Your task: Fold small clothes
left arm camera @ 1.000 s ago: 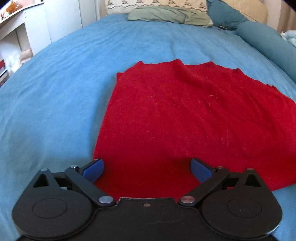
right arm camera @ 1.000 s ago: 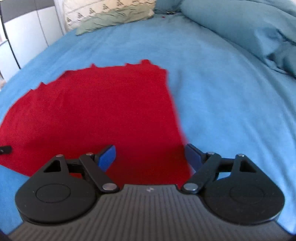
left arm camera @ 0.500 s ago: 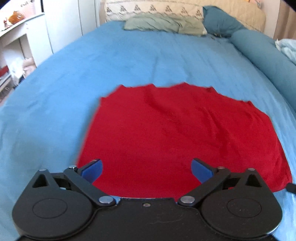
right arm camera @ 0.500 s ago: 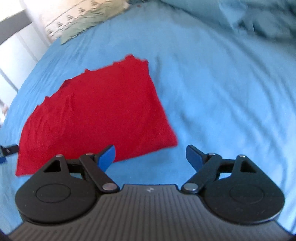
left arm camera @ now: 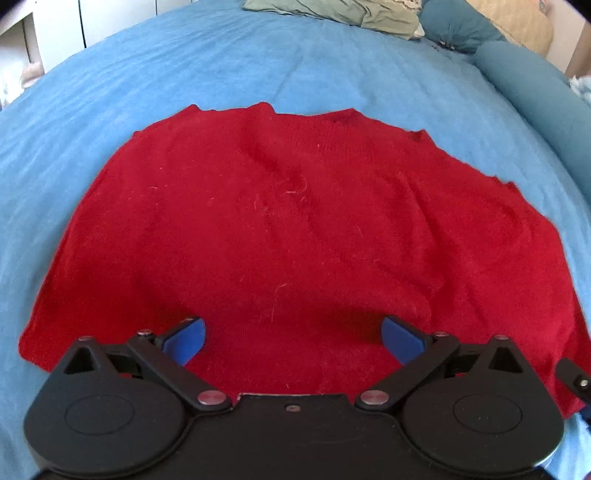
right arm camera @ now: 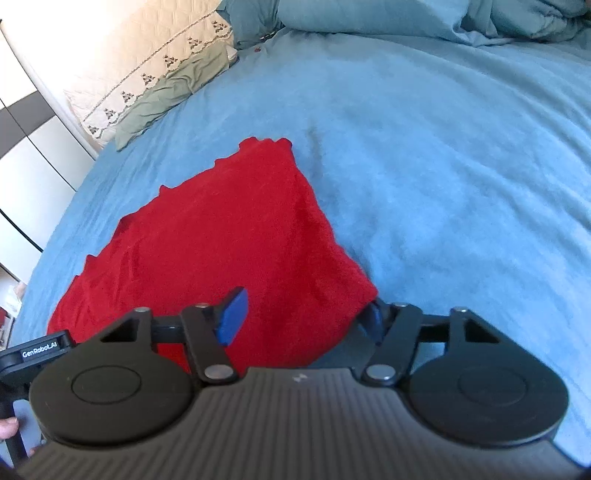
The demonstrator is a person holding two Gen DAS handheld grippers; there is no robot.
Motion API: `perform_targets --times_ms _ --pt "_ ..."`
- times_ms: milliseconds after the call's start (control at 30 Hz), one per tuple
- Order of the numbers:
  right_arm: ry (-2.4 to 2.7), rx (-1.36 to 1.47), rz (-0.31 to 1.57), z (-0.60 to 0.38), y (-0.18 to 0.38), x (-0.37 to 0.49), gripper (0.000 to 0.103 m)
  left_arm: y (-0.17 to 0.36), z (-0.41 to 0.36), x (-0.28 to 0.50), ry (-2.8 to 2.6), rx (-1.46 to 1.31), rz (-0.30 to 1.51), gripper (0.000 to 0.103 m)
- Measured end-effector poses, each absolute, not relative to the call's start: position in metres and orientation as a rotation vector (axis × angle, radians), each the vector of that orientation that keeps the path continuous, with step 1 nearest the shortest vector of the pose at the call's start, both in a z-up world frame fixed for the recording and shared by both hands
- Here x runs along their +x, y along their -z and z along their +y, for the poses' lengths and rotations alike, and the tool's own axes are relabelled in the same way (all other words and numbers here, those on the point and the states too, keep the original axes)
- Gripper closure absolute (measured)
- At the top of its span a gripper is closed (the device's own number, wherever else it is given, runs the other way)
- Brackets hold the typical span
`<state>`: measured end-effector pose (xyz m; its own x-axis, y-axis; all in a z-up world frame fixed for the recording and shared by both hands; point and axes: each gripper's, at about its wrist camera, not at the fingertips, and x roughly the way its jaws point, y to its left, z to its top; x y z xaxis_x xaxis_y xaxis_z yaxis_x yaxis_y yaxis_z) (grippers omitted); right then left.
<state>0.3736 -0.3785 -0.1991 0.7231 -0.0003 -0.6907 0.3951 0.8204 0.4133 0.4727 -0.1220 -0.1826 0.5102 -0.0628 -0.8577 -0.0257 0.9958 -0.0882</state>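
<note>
The red garment is spread flat on the blue bedspread, long axis left to right. Both grippers are parted and empty: left gripper over the near hem, right gripper straddling the near right corner (nearer an edge).

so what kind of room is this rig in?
Almost certainly a bedroom: the red garment lies on a bed with a blue cover, pillows sit at its head, and white cabinets stand beside it.
</note>
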Motion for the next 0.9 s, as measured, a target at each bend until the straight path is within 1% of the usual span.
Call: perform_targets --times_ms 33,67,100,133,167,300,400,500,667,733,800,900 --pt "0.247 0.564 0.744 -0.377 0.198 0.374 0.038 0.184 -0.126 0.472 0.019 -0.077 1.036 0.0" --pt "0.265 0.551 0.752 -0.376 0.199 0.374 0.05 0.185 -0.128 0.473 0.019 -0.057 1.037 0.0" --pt "0.281 0.54 0.759 -0.376 0.198 0.375 0.059 0.187 -0.131 0.474 0.02 -0.032 1.04 0.0" --pt "0.29 0.539 0.763 -0.376 0.198 0.376 0.065 0.188 -0.132 0.473 0.021 -0.015 1.043 0.0" --pt "0.292 0.55 0.767 -0.375 0.196 0.377 0.076 0.19 -0.132 0.475 0.02 -0.005 1.051 0.0" --pt "0.304 0.567 0.775 -0.368 0.178 0.385 0.079 0.192 -0.134 0.49 0.016 0.008 1.121 0.0" --pt "0.269 0.606 0.73 -0.359 0.147 0.395 0.079 0.185 -0.127 0.502 0.051 -0.038 1.177 0.0" --pt "0.17 0.584 0.668 -0.336 0.107 0.413 0.079 0.164 -0.099 0.502 0.109 -0.106 1.124 0.001" --pt "-0.142 0.454 0.603 -0.252 0.052 0.449 0.079 0.121 -0.026 0.483 0.079 -0.052 0.996 0.001" --pt "-0.308 0.379 0.628 -0.206 0.048 0.46 0.079 0.118 0.007 0.473 0.055 -0.037 0.979 0.001" --pt "-0.475 0.294 0.692 -0.158 0.059 0.469 0.08 0.124 0.037 0.464 0.026 -0.028 0.988 0.001" --pt "-0.624 0.187 0.85 -0.095 0.109 0.479 0.08 0.147 0.07 0.45 -0.014 -0.024 1.035 0.001"
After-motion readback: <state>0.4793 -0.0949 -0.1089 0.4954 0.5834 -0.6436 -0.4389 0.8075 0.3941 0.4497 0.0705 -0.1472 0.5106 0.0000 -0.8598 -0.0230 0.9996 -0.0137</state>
